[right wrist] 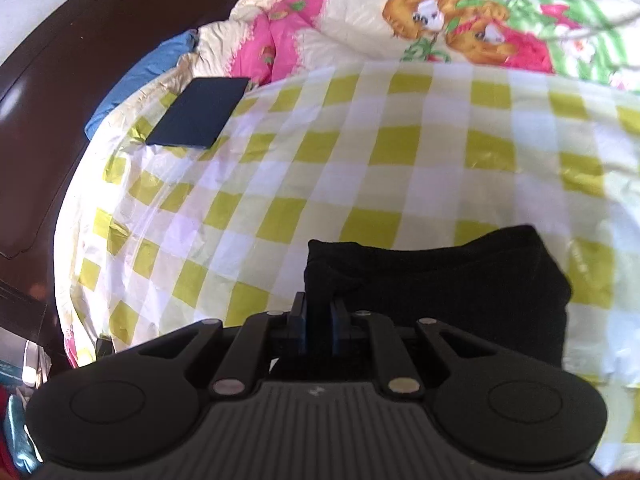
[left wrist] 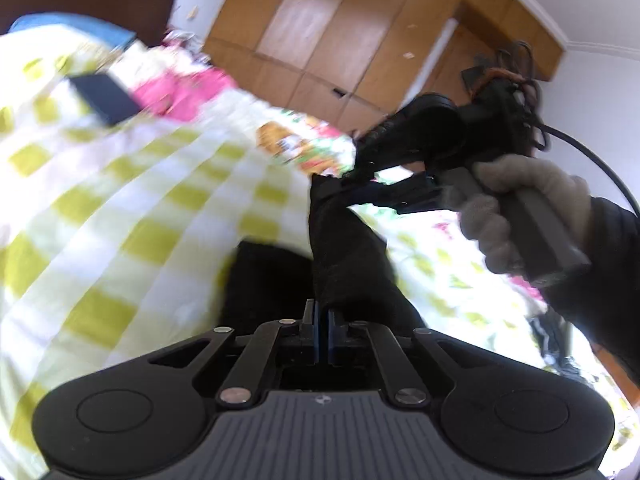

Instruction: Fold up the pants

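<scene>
Pants (left wrist: 348, 248), long axis strung between both claws, lifted off bedspread (left wrist: 120, 200)

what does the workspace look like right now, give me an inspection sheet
surface: bed under a yellow-and-white checked sheet, wrinkled at its left edge
job's things: black pants, partly bunched on the sheet, one strip lifted between the two grippers
clutter: dark flat rectangular object on the sheet; floral cartoon-print quilt heaped behind; blue fabric at the bed edge
grippers: left gripper shut on the pants; right gripper shut on the pants, held by a gloved hand
cables: black cable running from the right gripper
surroundings: wooden wardrobe, dark wooden headboard, white wall
</scene>
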{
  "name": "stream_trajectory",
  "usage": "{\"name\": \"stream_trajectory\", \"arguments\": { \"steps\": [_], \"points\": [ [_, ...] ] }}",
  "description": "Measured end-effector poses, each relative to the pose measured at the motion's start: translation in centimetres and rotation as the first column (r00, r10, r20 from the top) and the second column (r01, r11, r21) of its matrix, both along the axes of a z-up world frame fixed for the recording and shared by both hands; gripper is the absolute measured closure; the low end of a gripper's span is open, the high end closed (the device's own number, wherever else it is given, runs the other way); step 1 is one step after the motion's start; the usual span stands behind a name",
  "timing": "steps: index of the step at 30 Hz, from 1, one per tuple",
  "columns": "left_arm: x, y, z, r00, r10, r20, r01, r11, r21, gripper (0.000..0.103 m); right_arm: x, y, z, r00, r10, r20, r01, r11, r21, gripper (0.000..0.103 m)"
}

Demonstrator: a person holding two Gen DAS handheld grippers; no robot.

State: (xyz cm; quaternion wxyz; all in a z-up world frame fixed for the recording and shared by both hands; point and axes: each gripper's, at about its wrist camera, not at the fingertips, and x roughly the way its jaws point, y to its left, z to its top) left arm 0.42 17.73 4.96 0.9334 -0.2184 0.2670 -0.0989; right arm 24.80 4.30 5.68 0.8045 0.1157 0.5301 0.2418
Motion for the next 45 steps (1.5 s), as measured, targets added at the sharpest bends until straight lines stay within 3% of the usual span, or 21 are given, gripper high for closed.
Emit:
{"name": "stream_trajectory", "arguments": {
  "steps": [3,5,7,12,15,18,20,21,23,27,31,35,38,43,45],
  "points": [
    [-1.2,1.0,0.1,0.999,0.02,0.028,-0.02,1.0,0.012,0.079,1.1,1.2,-3.0,0.998,-0.031,-0.046,0.031,1.0,0.002,0.092],
    [-1.3,1.1,-0.1,0.999,0.005,0.033,-0.006,0.999,0.038,0.06,1.2,1.6,-3.6,0.999,-0.031,-0.042,0.03,1.0,-0.008,0.092],
    [-0.8,0.8,-0.5,0.999,0.01,0.035,-0.013,0.998,0.06,0.051,0.8,2.2,-3.3,1.0,0.012,-0.01,-0.013,0.999,-0.049,0.091],
    [0.5,0.9,-1.0,0.999,0.038,0.016,-0.038,0.999,0.006,0.048,-0.4,2.4,-1.6,0.995,0.084,0.055,-0.078,0.992,-0.1,0.091],
    [-0.1,1.2,-0.9,0.995,0.097,0.039,-0.097,0.995,-0.01,0.037,-1.1,2.4,-1.4,0.993,0.107,0.056,-0.101,0.991,-0.09,0.091],
    [0.9,0.0,-1.2,0.996,0.074,0.046,-0.077,0.995,0.056,0.039,-1.9,3.3,-1.4,0.986,0.149,0.078,-0.14,0.985,-0.102,0.091],
    [1.7,-0.8,-2.0,0.998,0.055,0.021,-0.057,0.995,0.086,0.058,-2.1,4.1,-1.8,0.98,0.175,0.094,-0.163,0.979,-0.121,0.09],
    [2.0,-1.0,-2.7,0.999,0.054,-0.003,-0.054,0.993,0.103,0.058,-2.0,4.5,-2.2,0.977,0.187,0.102,-0.173,0.976,-0.133,0.09],
    [2.2,-0.8,-3.9,0.995,0.086,-0.045,-0.079,0.987,0.14,0.058,-1.5,5.3,-3.4,0.97,0.226,0.095,-0.209,0.965,-0.156,0.086],
    [2.4,1.0,-5.0,0.992,0.095,-0.088,-0.09,0.994,0.054,0.058,-0.9,3.8,-2.0,0.973,0.207,0.1,-0.199,0.976,-0.083,0.078],
    [2.0,0.0,-5.1,0.994,0.081,-0.079,-0.072,0.991,0.109,0.055,-1.0,1.4,0.4,0.962,0.173,0.211,-0.167,0.985,-0.045,0.074],
    [1.7,0.8,-4.6,0.993,0.091,-0.08,-0.086,0.995,0.055,0.054,-0.3,3.3,-3.0,0.963,0.219,0.157,-0.195,0.969,-0.154,0.075],
    [2.0,0.3,-4.5,0.99,0.104,-0.097,-0.094,0.99,0.106,0.052,0.2,4.5,-5.5,0.959,0.219,0.182,-0.181,0.962,-0.204,0.076],
    [1.2,1.0,-3.8,0.988,0.11,-0.112,-0.098,0.989,0.109,0.049,-2.0,0.6,-1.5,0.961,0.154,0.228,-0.137,0.987,-0.089,0.075],
    [0.5,0.8,-2.5,0.99,0.117,-0.081,-0.105,0.984,0.146,0.049,-4.1,-1.6,-0.2,0.95,0.159,0.27,-0.146,0.987,-0.069,0.073]
  ]
}}
